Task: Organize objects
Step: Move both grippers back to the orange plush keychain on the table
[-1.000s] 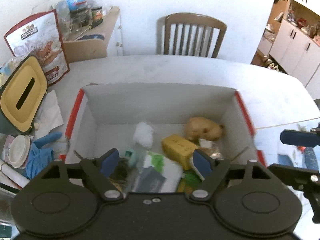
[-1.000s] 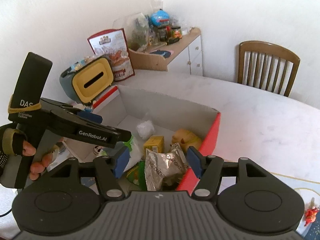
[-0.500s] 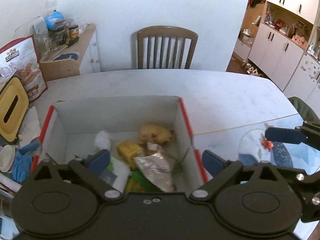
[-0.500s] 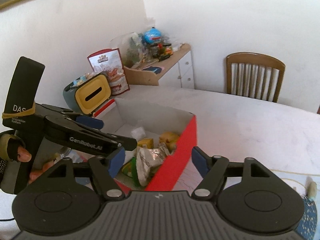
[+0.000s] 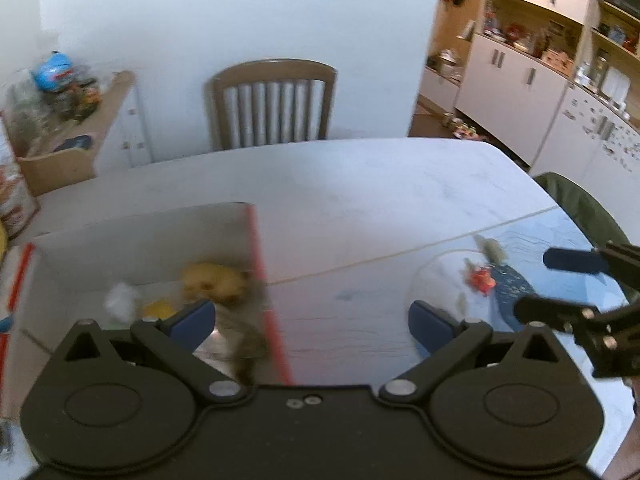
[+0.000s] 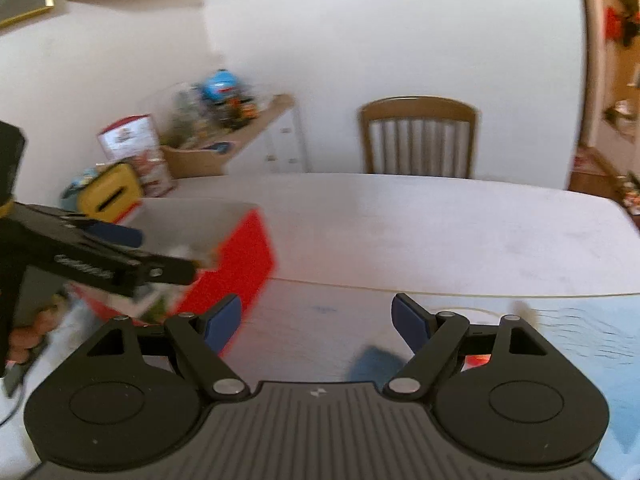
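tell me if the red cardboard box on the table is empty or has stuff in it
Has stuff in it. The red-sided cardboard box is open-topped, and a tan lump, something yellow and something white lie inside, too blurred to identify.

- The box [image 5: 140, 236] sits on the left part of the table [image 5: 360, 200], with a stuffed toy [image 5: 212, 280] inside near its right wall.
- Behind the table's far edge stands a chair [image 5: 272, 104].
- Left of the chair, a side cabinet [image 5: 100, 136] carries a clutter of jars.
- On the table's right part lie a small toy [image 5: 478, 278] and a mat [image 5: 560, 240].
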The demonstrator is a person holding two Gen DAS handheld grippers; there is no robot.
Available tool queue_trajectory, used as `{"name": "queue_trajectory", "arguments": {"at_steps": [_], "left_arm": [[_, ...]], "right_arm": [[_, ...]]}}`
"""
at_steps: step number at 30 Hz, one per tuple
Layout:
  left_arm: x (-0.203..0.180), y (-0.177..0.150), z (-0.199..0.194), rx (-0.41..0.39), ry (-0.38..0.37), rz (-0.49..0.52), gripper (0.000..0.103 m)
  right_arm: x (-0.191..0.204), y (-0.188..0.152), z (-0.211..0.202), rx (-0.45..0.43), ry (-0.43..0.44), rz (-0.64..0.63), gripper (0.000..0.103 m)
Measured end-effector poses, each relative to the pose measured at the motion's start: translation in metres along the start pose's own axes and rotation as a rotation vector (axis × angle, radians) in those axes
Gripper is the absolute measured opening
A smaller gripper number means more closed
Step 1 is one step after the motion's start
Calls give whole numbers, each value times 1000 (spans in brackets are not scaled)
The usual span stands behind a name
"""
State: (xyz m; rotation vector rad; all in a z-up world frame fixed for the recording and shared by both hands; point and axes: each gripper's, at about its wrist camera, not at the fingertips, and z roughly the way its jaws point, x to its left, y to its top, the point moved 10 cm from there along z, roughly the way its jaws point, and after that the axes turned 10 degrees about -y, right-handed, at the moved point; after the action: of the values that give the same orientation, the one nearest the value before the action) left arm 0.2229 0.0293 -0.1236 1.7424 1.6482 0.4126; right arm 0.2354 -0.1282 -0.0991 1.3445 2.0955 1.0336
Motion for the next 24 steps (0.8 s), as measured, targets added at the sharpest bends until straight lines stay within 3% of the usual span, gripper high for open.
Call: {"name": "queue_trajectory", "arguments": {"at_steps": [4, 12, 17, 24], "left_arm": [[-32, 4, 20, -7, -67, 19, 103], [-88, 8, 70, 6, -123, 56, 103], [-113, 4, 101, 19, -114, 79, 103], [-137, -3, 145, 40, -116, 88, 103]], "right_arm": [[-44, -11, 4, 5, -79, 29, 82], [-132, -34, 21, 53, -195, 129, 82], [-166, -41, 41, 88, -217, 174, 82], [-185, -44, 75, 133, -201, 185, 82]]}}
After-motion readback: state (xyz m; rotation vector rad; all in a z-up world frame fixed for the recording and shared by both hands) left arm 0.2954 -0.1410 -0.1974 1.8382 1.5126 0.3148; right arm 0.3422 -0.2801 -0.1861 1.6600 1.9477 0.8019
